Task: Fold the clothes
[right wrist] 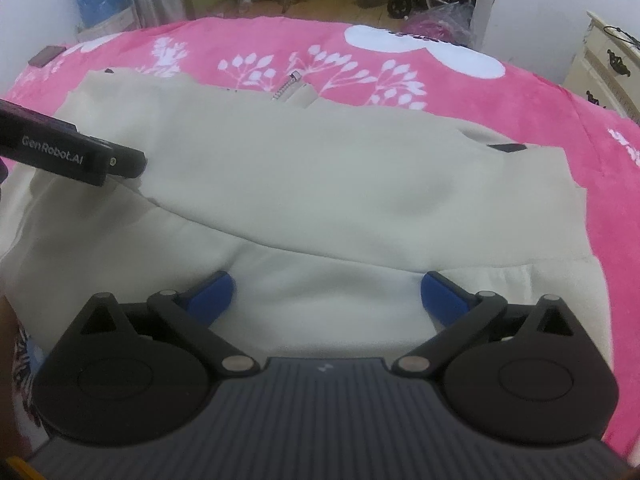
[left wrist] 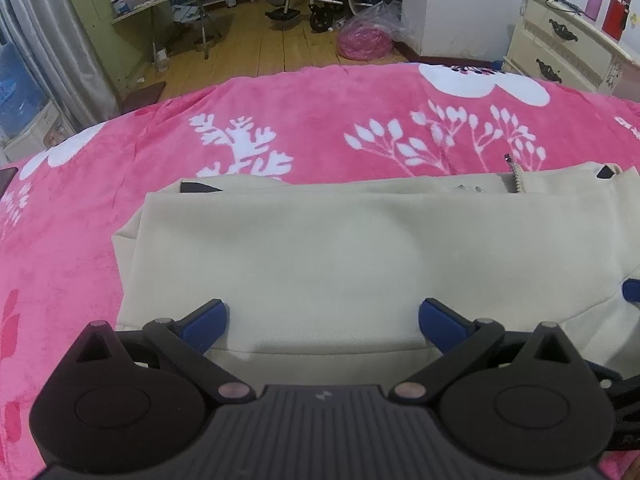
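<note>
Two grippers, left [left wrist: 323,322] and right [right wrist: 326,296], are angled down over a folded cream garment [left wrist: 360,248], fingers spread wide, nothing pinched. It is laid on a pink floral blanket [left wrist: 160,128]; wooden flooring [left wrist: 256,48] is seen beyond the garment.

— You get soft, even indoor light in both views; the fluffy pink blanket with white flower print [left wrist: 320,120] glows oversaturated.

— And sharpness?

— Your right wrist view is hazier. Both bow strongly, with dark corners. The cream fabric garment [right wrist: 320,184] shows faint shadows.
</note>
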